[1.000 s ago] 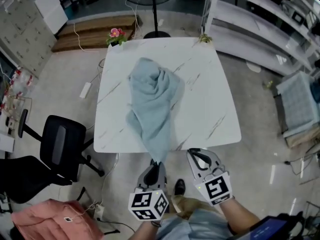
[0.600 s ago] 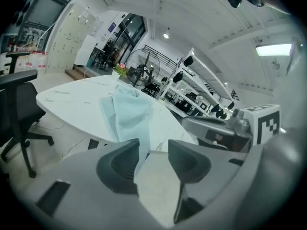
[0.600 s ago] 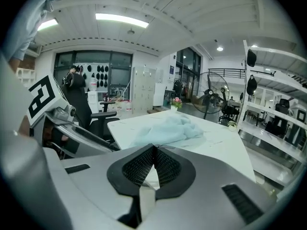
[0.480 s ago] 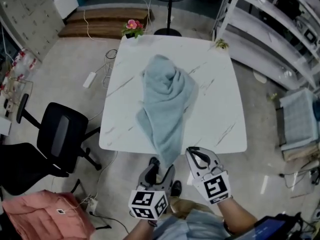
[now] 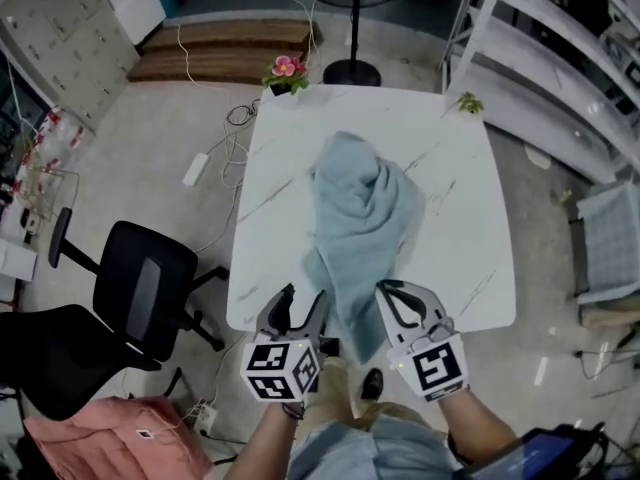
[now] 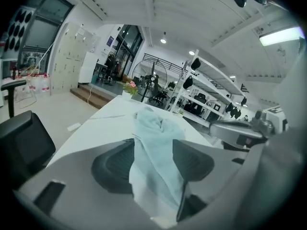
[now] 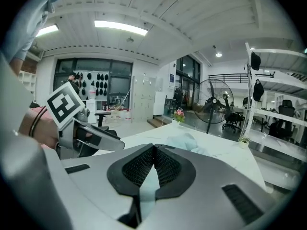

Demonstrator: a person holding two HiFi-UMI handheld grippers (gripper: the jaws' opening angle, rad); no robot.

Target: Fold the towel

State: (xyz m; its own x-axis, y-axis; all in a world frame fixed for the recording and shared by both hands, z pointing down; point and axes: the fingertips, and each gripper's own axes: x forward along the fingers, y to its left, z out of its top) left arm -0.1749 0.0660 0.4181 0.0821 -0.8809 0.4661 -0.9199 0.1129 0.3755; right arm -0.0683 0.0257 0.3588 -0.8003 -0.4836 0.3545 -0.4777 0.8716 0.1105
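You stand at the near edge of the table (image 5: 470,268), where the towel (image 5: 360,208) lies bunched in a long heap, one end hanging off the edge between your grippers. Your left gripper (image 5: 305,298) has just been opening its jaws. They now stand wide, with cloth showing between the pads but not pressed. Your right gripper (image 5: 385,290) is closed tip to tip beside that end, with no clear hold on it. No fold shows yet; flattening and every fold appear left to do.

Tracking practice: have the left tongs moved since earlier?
Yes: left along the table's near edge. The left tongs have just been opening, the towel hanging loose between them.
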